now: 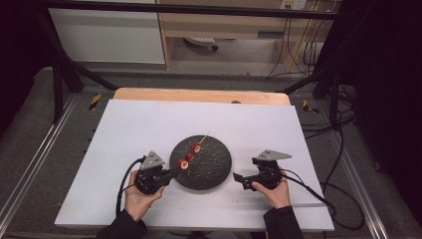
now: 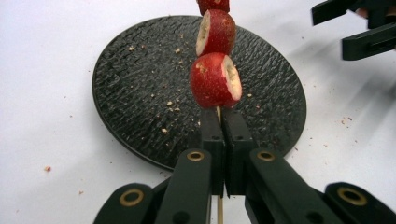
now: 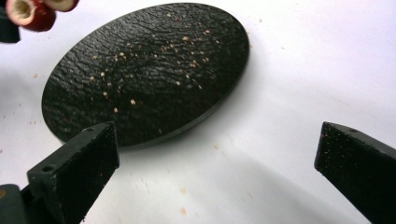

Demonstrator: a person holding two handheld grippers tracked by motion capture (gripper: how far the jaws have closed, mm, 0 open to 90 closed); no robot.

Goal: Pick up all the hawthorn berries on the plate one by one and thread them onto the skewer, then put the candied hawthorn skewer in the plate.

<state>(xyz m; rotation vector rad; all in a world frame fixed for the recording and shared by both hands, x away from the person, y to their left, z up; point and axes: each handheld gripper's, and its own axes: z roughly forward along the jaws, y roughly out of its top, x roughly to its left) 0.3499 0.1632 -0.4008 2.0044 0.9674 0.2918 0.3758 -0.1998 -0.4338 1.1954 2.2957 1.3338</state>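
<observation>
Skewer held over plate, right gripper empty.
High view: left gripper (image 1: pixel 171 174) clamps skewer (image 1: pixel 196 147) above plate (image 1: pixel 211 174). Left gripper view: fruit (image 2: pixel 215 80) could slide off if tilted. Right gripper view: right gripper (image 3: pixel 217 172) gapes beside plate.

The topmost fruit piece (image 2: pixel 213 5) on the skewer (image 2: pixel 219 211) is cut off by the frame edge.

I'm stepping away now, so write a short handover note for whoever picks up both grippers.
Left gripper: shut on the wooden skewer, holding it over the black round plate.
Right gripper: open, nothing between its fingers, beside the plate on the white table.
Done: three red fruit pieces sit on the skewer.
Left: probably setting the skewer down; no loose fruit pieces visible on the plate, just crumbs.
</observation>
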